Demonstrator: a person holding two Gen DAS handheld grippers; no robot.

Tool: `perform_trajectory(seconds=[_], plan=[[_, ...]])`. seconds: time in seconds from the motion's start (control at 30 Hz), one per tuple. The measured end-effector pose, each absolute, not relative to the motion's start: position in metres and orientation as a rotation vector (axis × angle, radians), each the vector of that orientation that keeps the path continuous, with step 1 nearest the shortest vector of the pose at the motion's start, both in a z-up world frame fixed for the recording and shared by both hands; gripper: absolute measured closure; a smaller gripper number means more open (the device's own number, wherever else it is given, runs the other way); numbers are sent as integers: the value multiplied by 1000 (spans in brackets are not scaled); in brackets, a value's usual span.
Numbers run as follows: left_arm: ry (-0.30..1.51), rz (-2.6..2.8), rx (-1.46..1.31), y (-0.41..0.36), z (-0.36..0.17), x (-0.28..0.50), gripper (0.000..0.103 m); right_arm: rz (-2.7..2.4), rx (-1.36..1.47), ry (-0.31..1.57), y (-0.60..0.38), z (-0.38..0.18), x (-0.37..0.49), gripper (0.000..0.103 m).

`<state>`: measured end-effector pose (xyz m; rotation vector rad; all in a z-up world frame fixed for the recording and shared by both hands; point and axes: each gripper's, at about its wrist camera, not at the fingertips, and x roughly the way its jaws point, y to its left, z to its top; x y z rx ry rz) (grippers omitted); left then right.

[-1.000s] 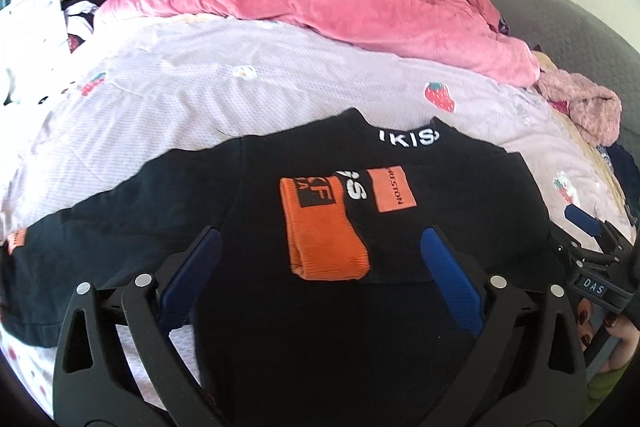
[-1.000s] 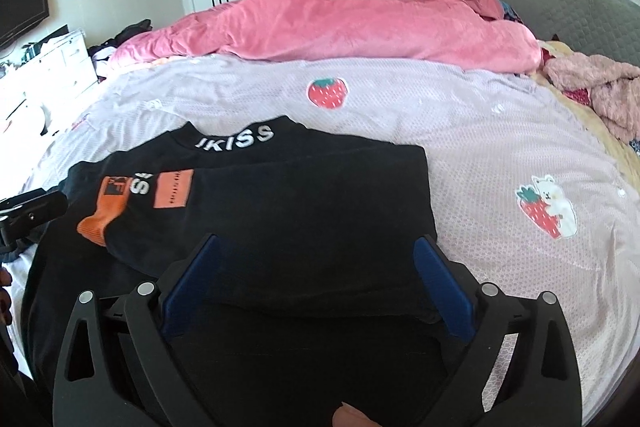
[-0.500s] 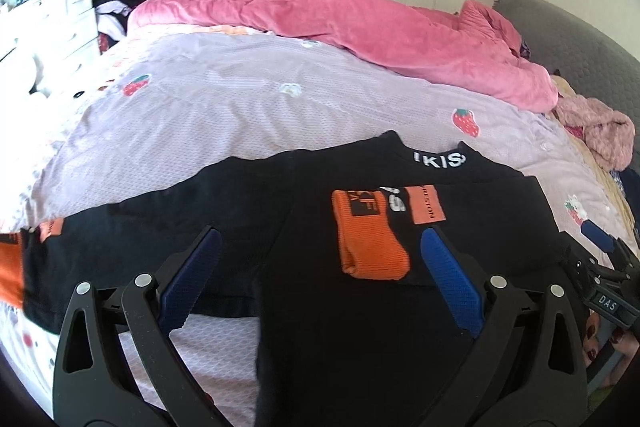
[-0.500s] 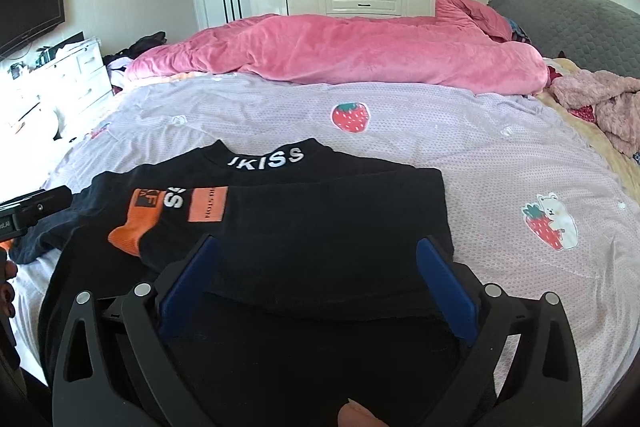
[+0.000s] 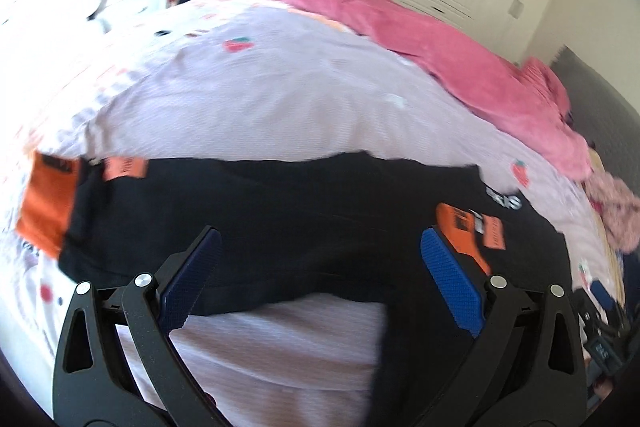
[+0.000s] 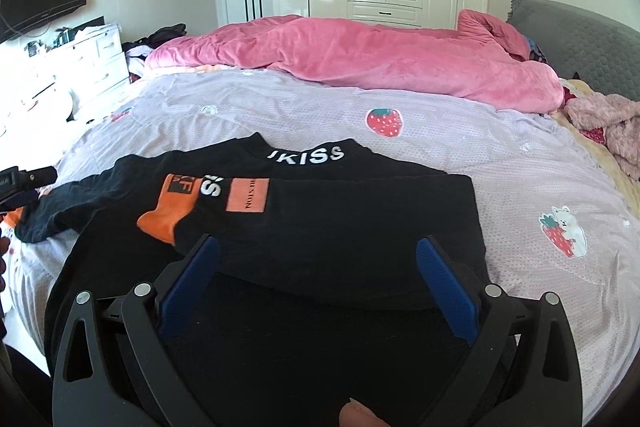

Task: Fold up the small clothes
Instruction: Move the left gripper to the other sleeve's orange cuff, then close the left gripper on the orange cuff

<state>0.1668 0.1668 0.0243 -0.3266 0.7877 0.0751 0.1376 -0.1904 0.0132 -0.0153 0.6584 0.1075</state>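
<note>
My left claw (image 5: 320,279) is spread wide, gripping nothing, hovering over the unfolded sleeve (image 5: 240,211) of the black sweater (image 6: 340,227) on the bed (image 6: 440,131). Its orange cuff (image 5: 48,207) lies out at nine o'clock. My right claw (image 6: 318,285) is spread and empty too, above the side already folded in. As I read it, next step: pinch that cuff and carry it across toward three o'clock.
</note>
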Motion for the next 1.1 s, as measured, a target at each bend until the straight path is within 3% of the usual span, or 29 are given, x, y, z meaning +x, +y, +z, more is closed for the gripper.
perform_trajectory(seconds=[0.53,1.0,1.03,1.1], plan=[[790,374,-609,313,-10,136,9,143,-47,656,-156,13,131,5],[684,470,-828,378,-17,90,9,356,-58,684,-78,10,122,5],[674,467,-827,378,-15,88,14,373,-60,687,-71,11,121,5],[663,454,-814,376,-12,88,36,439,-75,689,-48,12,117,5]])
